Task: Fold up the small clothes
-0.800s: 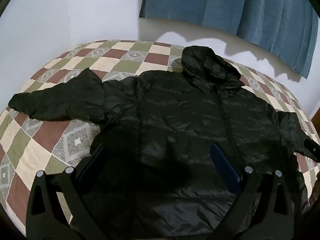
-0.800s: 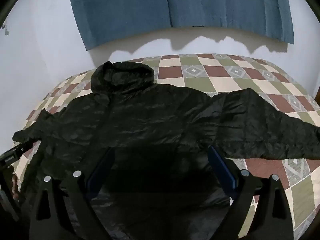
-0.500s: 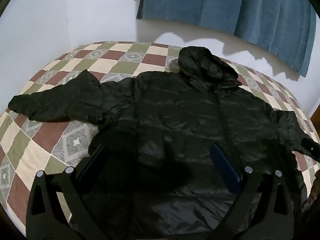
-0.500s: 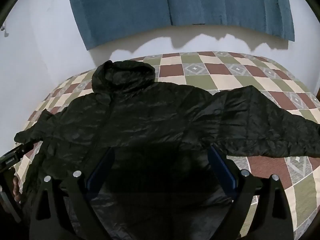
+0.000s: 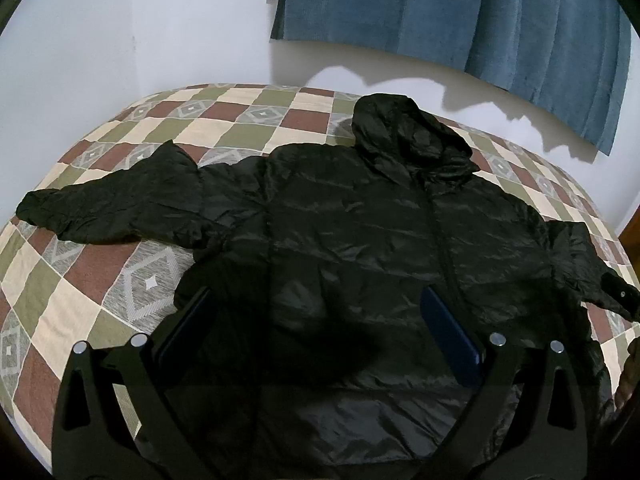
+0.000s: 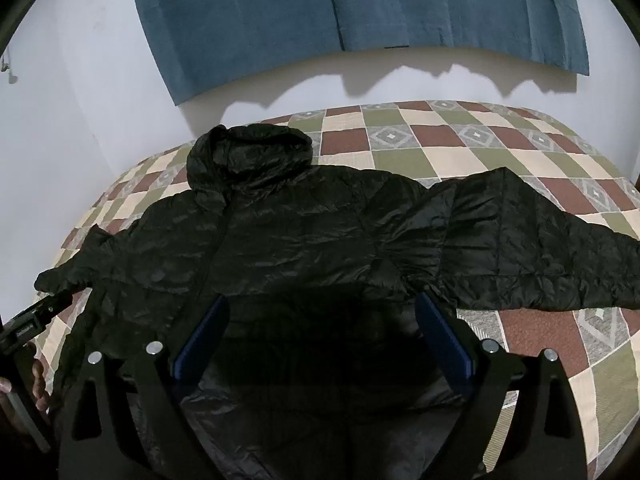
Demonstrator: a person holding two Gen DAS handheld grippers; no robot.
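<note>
1. Here, a black hooded puffer jacket [image 5: 360, 232] lies spread flat, front up, on a bed with a checkered bedspread [image 5: 120, 292] of brown, olive, cream and grey squares.
2. Hood [image 5: 404, 132] points toward the white wall [image 5: 180, 20]; zipper runs down the middle of the body.
3. Both sleeves extend outward: one sleeve [image 5: 104, 216] reaches the bed's left side in the left wrist view, the other sleeve [image 6: 540, 256] stretches right in the right wrist view.
4. Left gripper [image 5: 316, 328] hovers above the lower body of the jacket, jaws spread wide, blue pads [image 5: 452, 340] apart, nothing pinched between them.
5. Right gripper [image 6: 320, 332] likewise hangs over the jacket's lower part, jaws spread wide, pads clear of the fabric.
6. Both tools angle downward toward the garment; a dark shadow falls on the fabric under each.
7. A blue curtain [image 6: 360, 12] hangs on the wall above the bed.
8. At the right wrist view's left edge the other tool's black body is partly visible, with fingers of a hand [image 6: 38, 380] beside it.
</note>
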